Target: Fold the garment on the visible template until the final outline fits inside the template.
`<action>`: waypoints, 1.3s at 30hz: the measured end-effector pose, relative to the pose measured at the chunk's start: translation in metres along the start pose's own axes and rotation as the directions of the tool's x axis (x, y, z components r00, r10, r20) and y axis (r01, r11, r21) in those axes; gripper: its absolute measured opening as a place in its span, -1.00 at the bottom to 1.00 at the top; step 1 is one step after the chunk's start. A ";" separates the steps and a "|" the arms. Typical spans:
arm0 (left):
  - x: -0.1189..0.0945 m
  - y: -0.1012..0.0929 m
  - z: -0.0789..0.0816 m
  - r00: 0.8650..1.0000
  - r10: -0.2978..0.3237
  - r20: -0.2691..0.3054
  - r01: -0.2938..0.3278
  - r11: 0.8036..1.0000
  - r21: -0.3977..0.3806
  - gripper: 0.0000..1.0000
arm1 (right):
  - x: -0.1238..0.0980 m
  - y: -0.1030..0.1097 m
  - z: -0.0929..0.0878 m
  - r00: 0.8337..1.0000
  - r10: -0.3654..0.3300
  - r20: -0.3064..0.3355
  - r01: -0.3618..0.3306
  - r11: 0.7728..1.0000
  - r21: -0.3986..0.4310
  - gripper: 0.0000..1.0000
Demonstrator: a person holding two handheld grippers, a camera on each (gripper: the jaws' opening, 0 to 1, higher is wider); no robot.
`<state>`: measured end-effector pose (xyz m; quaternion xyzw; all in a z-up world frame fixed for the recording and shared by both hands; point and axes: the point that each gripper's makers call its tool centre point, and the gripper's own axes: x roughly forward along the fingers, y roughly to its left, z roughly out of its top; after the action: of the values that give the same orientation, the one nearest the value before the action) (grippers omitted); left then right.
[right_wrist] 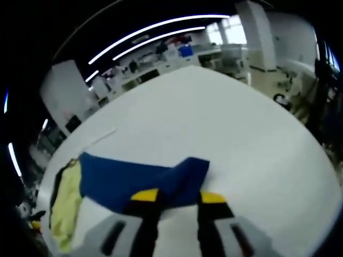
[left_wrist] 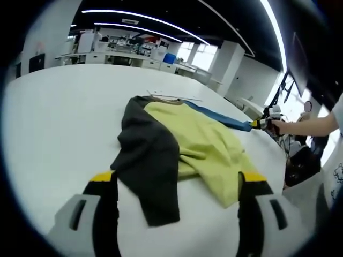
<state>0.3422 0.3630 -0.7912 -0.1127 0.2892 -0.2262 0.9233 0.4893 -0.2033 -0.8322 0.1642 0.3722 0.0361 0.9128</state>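
A garment lies spread on the white table (left_wrist: 64,118). It has a yellow-green body (left_wrist: 203,142), a dark grey sleeve (left_wrist: 150,160) folded across its near side, and a blue sleeve (left_wrist: 220,118) stretched out to the right. My left gripper (left_wrist: 177,179) hovers open just before the garment's near edge, its jaws wide apart. In the left gripper view my right gripper (left_wrist: 261,124) is at the blue sleeve's end, with a person's hand behind it. In the right gripper view the right gripper (right_wrist: 179,197) is shut on the tip of the blue sleeve (right_wrist: 139,179), and yellow-green cloth (right_wrist: 67,206) shows at the left.
Thin marked lines (left_wrist: 177,97) run on the table by the garment's collar, and a pale strip (right_wrist: 99,136) lies beyond the blue sleeve. Desks and shelves (left_wrist: 123,51) stand past the table's far edge. Chairs and equipment (left_wrist: 300,160) crowd the right side.
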 end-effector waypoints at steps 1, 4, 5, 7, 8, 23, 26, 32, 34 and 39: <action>0.000 0.000 0.000 1.000 -0.001 0.000 0.001 1.000 0.000 0.80 | -0.001 0.000 0.001 1.000 0.000 0.008 0.000 1.000 0.008 -0.55; 0.000 0.000 -0.001 1.000 -0.001 -0.002 0.001 1.000 -0.002 0.80 | -0.001 -0.001 0.003 1.000 0.003 0.017 -0.003 1.000 0.024 -0.61; 0.000 0.001 -0.002 1.000 -0.001 -0.001 0.001 1.000 -0.003 0.80 | -0.001 -0.001 0.003 1.000 0.002 0.018 -0.003 1.000 0.026 -0.66; 0.000 0.001 -0.002 1.000 -0.002 -0.001 0.002 1.000 -0.002 0.80 | -0.005 -0.001 0.003 1.000 0.003 0.024 -0.004 0.999 0.032 -0.72; 0.000 0.001 -0.002 1.000 -0.003 -0.001 0.003 1.000 -0.003 0.80 | -0.006 0.000 0.002 1.000 0.004 0.029 -0.005 0.999 0.039 -0.73; 0.001 0.000 -0.001 1.000 -0.005 0.007 0.005 1.000 -0.006 0.79 | -0.014 -0.008 0.005 0.999 -0.016 0.040 0.015 0.999 0.041 -1.00; 0.000 -0.001 -0.001 1.000 -0.005 0.008 0.005 1.000 -0.005 0.79 | -0.020 -0.009 0.007 0.999 -0.021 0.044 0.019 0.999 0.044 -1.00; 0.000 -0.003 -0.001 1.000 -0.012 0.012 0.012 1.000 -0.007 0.79 | -0.032 -0.021 0.008 0.998 -0.044 0.049 0.042 0.998 0.045 -1.00; -0.001 -0.004 -0.002 1.000 -0.014 0.012 0.014 1.000 -0.007 0.79 | -0.036 -0.022 0.008 0.998 -0.049 0.051 0.046 0.998 0.046 -1.00; 0.000 -0.006 -0.004 1.000 -0.020 0.011 0.020 1.000 -0.007 0.79 | -0.036 -0.025 0.006 0.997 -0.058 0.045 0.057 0.998 0.024 -1.00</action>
<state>0.3378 0.3573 -0.7920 -0.1202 0.2837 -0.2337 0.9222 0.4660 -0.2351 -0.8121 0.1643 0.3562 0.0019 0.9198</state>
